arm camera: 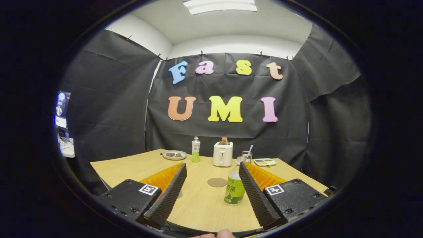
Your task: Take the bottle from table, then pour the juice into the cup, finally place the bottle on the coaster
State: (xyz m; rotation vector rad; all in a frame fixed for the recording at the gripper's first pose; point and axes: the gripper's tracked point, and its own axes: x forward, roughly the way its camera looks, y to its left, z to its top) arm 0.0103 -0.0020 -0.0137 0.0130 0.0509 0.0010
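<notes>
a black-draped booth wall backs a pale wooden table (198,205) across the lower middle of the frame. toward the back, from left to right, a plate (174,155), a far bottle (196,149), a toaster (222,153) and a small tray (265,162) are seen. the gripper (211,195) is held released, nothing between its spread fingers. the coaster (217,182) lies centre; the bottle (234,188) stands just right of it, beside the right finger. the taking step seems in hand; a rightward shift, then closing, is called for.
</notes>
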